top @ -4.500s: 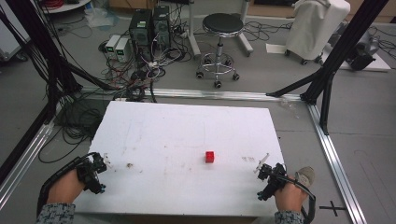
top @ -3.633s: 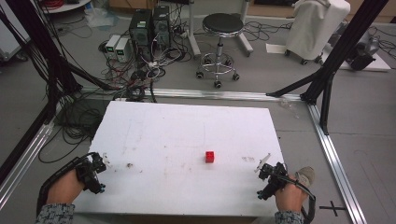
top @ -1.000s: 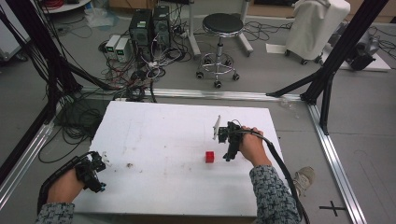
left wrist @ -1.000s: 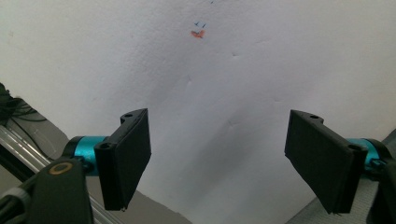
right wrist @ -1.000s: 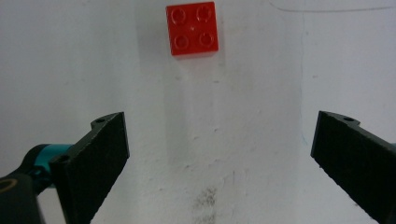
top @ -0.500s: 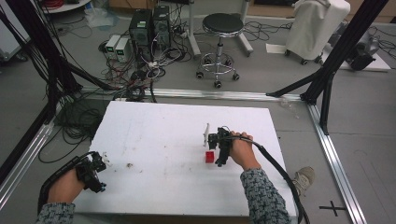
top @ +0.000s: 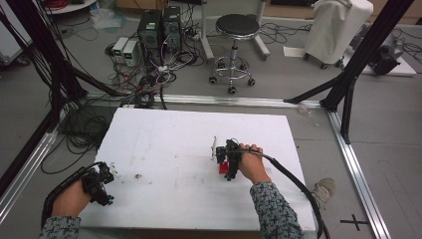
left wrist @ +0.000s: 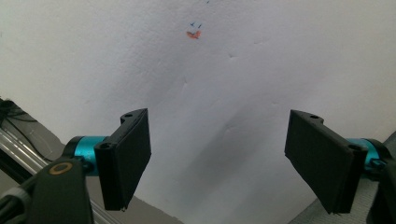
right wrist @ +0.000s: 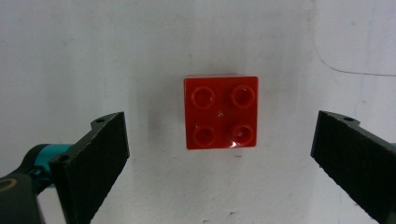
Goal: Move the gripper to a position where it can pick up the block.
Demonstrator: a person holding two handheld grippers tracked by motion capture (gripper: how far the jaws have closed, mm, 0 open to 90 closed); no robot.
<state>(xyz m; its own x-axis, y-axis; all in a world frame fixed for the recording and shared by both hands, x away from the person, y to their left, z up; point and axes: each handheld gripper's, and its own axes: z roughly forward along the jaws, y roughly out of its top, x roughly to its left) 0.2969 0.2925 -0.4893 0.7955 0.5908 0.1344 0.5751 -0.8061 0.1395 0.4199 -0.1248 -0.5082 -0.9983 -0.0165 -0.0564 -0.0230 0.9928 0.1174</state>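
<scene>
In the right gripper view we see the right gripper's (right wrist: 219,154) two black fingers (right wrist: 95,158) spread wide apart, released, with a red brick (right wrist: 221,112) lying between them, nearer the finger tips' far side and touching neither. This close view gives us what the high view cannot: the brick is square, glossy, with four round studs on top, and it sits flat on the white worktop (right wrist: 116,51). A thin dark curved line marks the worktop off to one side of the brick.

From the high view we get the wider setting instead: the right gripper (top: 230,160) sits just above the brick (top: 223,168), which shows as a small red spot partly hidden by the hand (top: 253,166), right of the worktop's (top: 164,134) middle. The left gripper (top: 99,180) rests well apart from the brick, at the worktop's near left corner.

In the left gripper view its fingers (left wrist: 126,156) also stand wide open over bare white surface, with a small orange smudge (left wrist: 192,33) beyond them.
</scene>
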